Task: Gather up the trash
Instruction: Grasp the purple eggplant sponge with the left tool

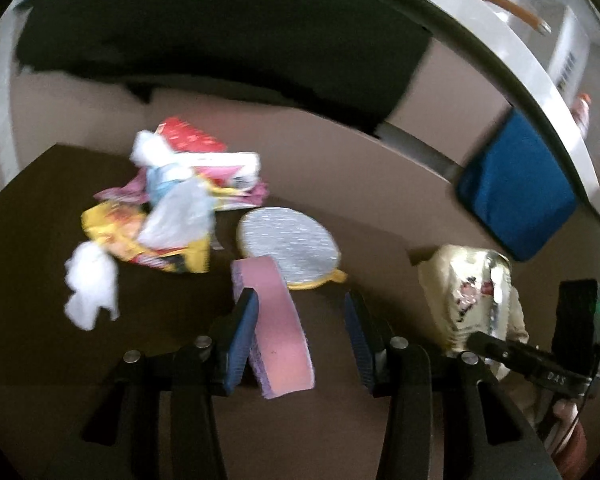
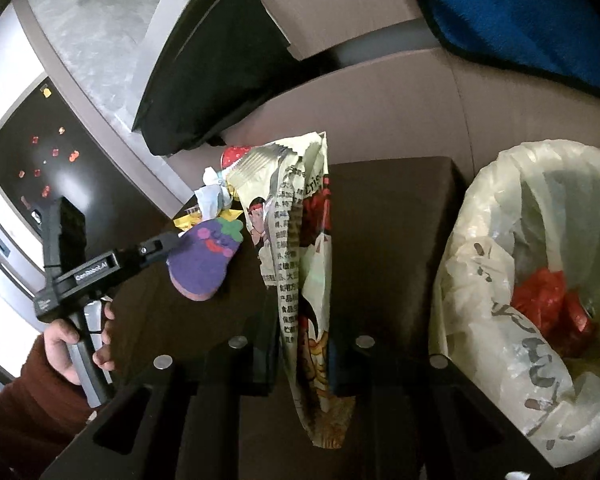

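Observation:
My right gripper [image 2: 302,360] is shut on a cream snack wrapper [image 2: 296,240] with printed text, held upright above the dark table; the wrapper also shows in the left wrist view [image 1: 468,296]. A bin lined with a pale plastic bag [image 2: 500,320] stands to its right, with red trash [image 2: 548,304] inside. My left gripper [image 1: 300,332] is open; a pink and purple sponge [image 1: 276,328] leans against its left finger. In the right wrist view that sponge [image 2: 204,260] has an eggplant face. A pile of wrappers and tissues [image 1: 164,208] lies on the table beyond.
A round silver pad with a yellow rim [image 1: 288,248] lies behind the sponge. A crumpled white tissue [image 1: 92,288] lies left. A blue cushion [image 1: 516,188] and a black cushion [image 1: 220,40] rest on the brown sofa [image 1: 320,152] behind the dark table [image 1: 40,240].

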Tool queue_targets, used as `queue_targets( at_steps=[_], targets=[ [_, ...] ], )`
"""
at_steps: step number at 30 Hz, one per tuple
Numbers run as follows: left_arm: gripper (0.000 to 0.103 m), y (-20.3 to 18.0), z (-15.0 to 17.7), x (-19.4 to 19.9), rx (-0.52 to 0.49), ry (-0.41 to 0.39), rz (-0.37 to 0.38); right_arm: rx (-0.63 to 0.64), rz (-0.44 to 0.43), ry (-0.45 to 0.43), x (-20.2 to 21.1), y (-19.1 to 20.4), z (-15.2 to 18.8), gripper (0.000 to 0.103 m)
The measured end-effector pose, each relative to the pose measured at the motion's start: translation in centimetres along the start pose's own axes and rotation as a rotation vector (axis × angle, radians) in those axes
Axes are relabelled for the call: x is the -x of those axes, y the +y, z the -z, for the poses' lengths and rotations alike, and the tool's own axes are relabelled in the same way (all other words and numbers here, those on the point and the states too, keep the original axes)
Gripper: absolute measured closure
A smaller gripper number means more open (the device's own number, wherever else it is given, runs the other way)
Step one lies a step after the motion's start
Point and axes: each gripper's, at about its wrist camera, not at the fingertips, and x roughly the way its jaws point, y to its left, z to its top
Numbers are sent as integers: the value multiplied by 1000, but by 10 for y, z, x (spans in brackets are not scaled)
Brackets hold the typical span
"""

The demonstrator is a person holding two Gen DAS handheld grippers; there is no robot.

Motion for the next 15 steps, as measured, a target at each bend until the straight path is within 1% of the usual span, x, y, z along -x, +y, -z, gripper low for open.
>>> queue_targets(
  at_steps=[5, 8, 9, 11, 12, 15],
  targets=[
    [58, -15, 1, 2, -63, -23, -73, -18, -17, -9, -1, -6, 2, 82],
    [57, -19, 3, 13, -99, -92, -130, -11, -19, -10, 0, -7, 4, 81],
    [56, -17, 2, 16, -96, -109, -147, -8, -21, -10, 0, -6, 4, 81],
    [56, -8, 1, 18, -44, -110, -169, -4, -22, -10, 0, -6, 5, 81],
    [55, -2, 0, 17, -4, -94, -159, -4, -21, -12, -1, -5, 4, 81],
    [54, 3, -1, 8, 37, -56, -150, 4, -11, -19, 0, -4, 5, 81]
  ],
)
